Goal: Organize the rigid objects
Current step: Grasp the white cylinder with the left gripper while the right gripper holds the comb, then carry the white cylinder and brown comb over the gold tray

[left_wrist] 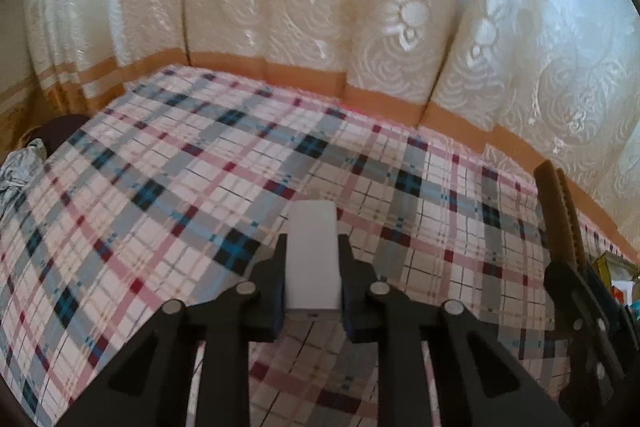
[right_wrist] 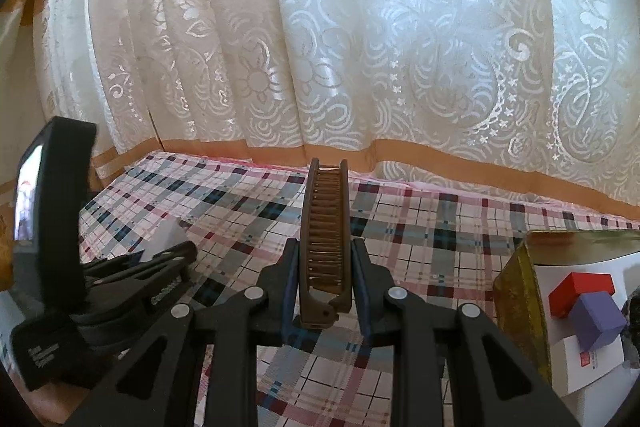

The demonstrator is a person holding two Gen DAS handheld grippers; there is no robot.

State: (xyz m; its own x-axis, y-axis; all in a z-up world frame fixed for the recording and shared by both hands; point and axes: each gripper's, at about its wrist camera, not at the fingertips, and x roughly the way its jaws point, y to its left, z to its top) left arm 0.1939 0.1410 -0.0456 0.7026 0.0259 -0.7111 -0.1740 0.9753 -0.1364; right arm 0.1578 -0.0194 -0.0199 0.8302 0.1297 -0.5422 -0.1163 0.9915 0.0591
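Lace curtains (right_wrist: 360,47) hang behind a surface covered with a plaid cloth (left_wrist: 160,167); I can't tell whether a bed or a desk lies under it, so I'll call it the cloth. My landmark is the gold box (right_wrist: 520,291), which sits open on the cloth.

My left tool (left_wrist: 313,267) is closed on a white block (left_wrist: 312,251), both fingers pressed flat on its long sides, the block poking forward past the tips. I judge I'm gripping it along its narrow width so it can't twist. It hangs above the cloth, well to the left of the box.

My right tool (right_wrist: 325,275) is closed on a brown comb (right_wrist: 326,227), clamped near its hinged end, teeth facing up and the length running straight ahead. It is held just left of the box, nearer to it than the block is. Holding it by the base leaves the long end free to lead into the box, I think.

Inside the box lie a red cube (right_wrist: 580,289) and a purple cube (right_wrist: 596,321), touching, on white card. So I judge the box is the collecting place.

Both tools point forward and tilt slightly down over the cloth, side by side, the left one visible from the right camera just beside it.
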